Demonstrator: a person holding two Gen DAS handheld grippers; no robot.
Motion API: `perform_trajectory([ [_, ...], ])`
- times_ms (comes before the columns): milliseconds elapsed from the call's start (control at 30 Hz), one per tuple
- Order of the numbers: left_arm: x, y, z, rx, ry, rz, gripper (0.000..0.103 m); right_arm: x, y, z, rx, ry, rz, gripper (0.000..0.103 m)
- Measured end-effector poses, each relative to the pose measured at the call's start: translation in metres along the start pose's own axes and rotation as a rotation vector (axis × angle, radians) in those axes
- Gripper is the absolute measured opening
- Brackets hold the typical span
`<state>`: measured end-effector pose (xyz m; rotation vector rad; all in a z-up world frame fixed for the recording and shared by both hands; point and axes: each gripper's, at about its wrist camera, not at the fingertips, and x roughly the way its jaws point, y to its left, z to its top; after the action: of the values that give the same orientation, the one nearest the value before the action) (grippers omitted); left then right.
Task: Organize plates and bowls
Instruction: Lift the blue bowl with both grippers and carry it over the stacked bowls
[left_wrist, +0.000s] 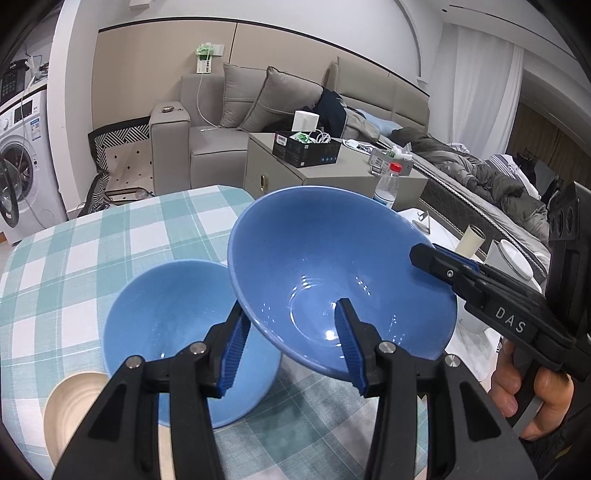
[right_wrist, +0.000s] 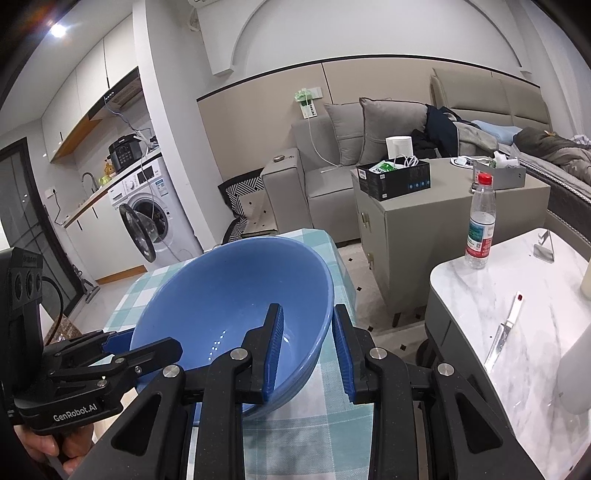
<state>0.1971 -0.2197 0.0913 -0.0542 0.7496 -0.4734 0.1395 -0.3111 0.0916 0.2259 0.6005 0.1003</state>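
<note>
A large blue bowl is held tilted in the air above the checked tablecloth. My left gripper straddles its near rim, one finger inside and one outside, jaws apart. My right gripper clamps the bowl's far right rim. In the right wrist view the right gripper has the bowl's rim between its pads. A second blue bowl stands on the table under the left gripper. A cream plate lies at the lower left.
A marble side table at the right holds a water bottle, a knife and white cups. A grey cabinet, sofa and bed stand behind. A washing machine is at the left.
</note>
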Motion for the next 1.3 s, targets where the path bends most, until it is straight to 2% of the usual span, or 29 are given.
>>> perform_trajectory([
  [733, -0.025, 0.039, -0.004, -0.044, -0.037, 0.061, 0.046, 0.008, 0.046, -0.001, -0.033, -0.072, 0.089, 0.028],
  [1300, -0.033, 0.066, -0.013, -0.089, -0.047, 0.095, 0.046, 0.032, 0.064, -0.007, -0.031, -0.083, 0.136, 0.028],
])
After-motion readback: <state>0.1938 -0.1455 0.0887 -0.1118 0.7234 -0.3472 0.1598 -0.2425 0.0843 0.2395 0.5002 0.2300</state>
